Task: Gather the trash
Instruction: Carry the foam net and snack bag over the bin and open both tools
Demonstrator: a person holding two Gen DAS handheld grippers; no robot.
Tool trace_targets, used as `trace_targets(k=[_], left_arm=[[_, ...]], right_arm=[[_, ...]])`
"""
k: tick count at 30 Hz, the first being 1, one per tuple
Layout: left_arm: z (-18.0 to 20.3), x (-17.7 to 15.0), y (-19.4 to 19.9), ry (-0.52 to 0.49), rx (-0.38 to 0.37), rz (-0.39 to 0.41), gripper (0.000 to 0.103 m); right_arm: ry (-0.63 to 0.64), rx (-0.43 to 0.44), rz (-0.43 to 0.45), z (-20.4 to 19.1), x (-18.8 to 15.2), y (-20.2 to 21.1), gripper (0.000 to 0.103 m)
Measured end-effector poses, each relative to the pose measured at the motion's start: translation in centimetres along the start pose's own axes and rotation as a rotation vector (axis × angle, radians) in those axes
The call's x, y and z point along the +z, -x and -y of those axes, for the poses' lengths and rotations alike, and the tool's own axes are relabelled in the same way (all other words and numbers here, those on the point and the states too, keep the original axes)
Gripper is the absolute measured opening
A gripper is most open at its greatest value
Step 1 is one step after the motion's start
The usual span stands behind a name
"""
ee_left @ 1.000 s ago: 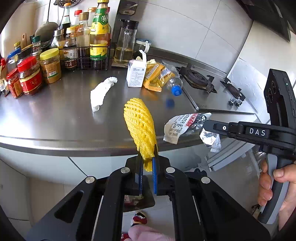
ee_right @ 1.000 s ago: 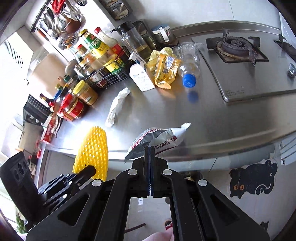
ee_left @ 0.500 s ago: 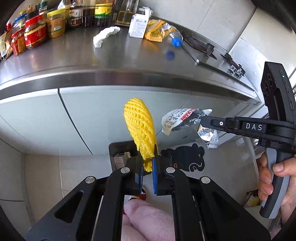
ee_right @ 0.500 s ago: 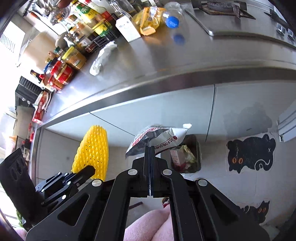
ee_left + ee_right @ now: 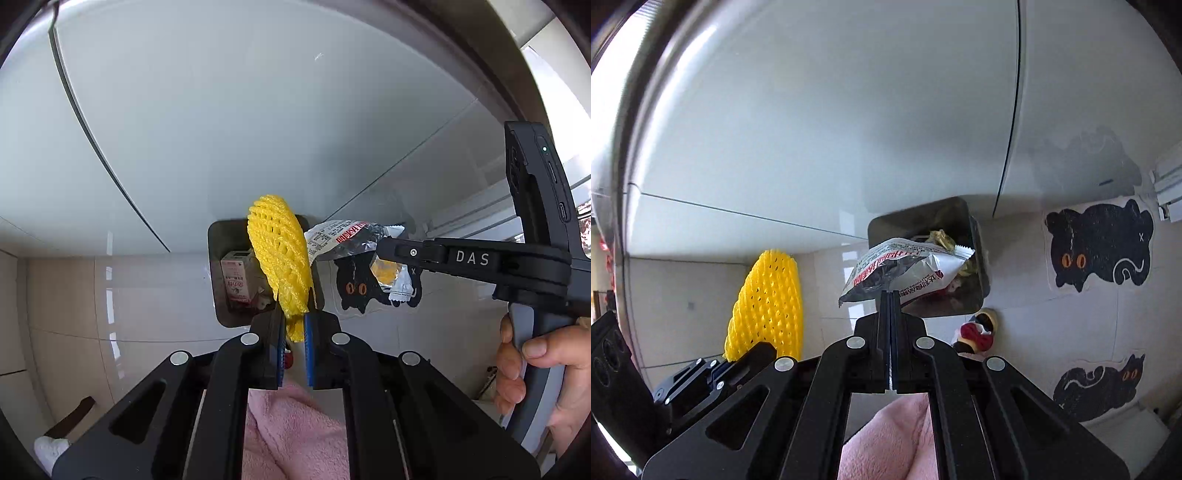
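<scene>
In the left wrist view your left gripper (image 5: 294, 325) pinches the yellow foam fruit net (image 5: 279, 254) above the dark square trash bin (image 5: 221, 295), and in the right wrist view your right gripper (image 5: 890, 295) clamps the crinkled silver snack wrapper (image 5: 905, 267) over that bin (image 5: 919, 214), so this looks like the drop-off step: centre both and release.

The left black plastic hand-held gripper (image 5: 294, 325) has two angular linkage arms with triangular cut-outs, round silver pivot screws and blue pads on the inner faces of its fingers. The right black plastic hand-held gripper (image 5: 890, 299) is built alike; seen from the side it bears white "DAS" lettering, a grey handle and a small green light. The person wears fluffy pink trousers (image 5: 295, 435).
</scene>
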State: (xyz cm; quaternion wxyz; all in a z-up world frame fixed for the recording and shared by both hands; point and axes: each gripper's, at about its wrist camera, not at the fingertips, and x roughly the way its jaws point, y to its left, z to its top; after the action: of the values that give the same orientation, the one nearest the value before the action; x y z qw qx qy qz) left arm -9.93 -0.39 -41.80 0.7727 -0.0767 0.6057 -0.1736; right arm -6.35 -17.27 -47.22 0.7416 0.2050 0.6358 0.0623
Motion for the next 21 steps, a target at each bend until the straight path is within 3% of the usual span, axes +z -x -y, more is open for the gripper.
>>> trace_targets(k=[7, 12, 15, 18, 19, 21], left_arm=[[-2.5, 0.3, -7.1, 0.024, -0.006, -0.064, 0.007], [-3.4, 0.8, -9.8, 0.029, -0.002, -0.072, 0.009], [-3.9, 0.9, -10.3, 0.04, -0.01, -0.068, 0.026], [-4.0, 1.0, -10.5, 0.038, -0.008, -0.064, 0.05], [-3.9, 1.1, -10.5, 0.037, -0.008, -0.065, 0.054], [-3.7, 1.1, -10.5, 0.03, -0.006, -0.068, 0.059]], right_arm=[[-0.024, -0.008, -0.045, 1.6, 1.6, -6.5, 0.002], [-0.04, -0.01, -0.054, 2.3, 2.6, -9.0, 0.006], [-0.075, 0.002, -0.061, 2.7, 3.3, -9.6, 0.006], [-0.095, 0.0, -0.065, 2.9, 3.8, -9.8, 0.007], [-0.103, -0.004, -0.066, 3.0, 3.9, -9.8, 0.011], [-0.119, -0.001, -0.053, 3.0, 4.1, -9.7, 0.058]])
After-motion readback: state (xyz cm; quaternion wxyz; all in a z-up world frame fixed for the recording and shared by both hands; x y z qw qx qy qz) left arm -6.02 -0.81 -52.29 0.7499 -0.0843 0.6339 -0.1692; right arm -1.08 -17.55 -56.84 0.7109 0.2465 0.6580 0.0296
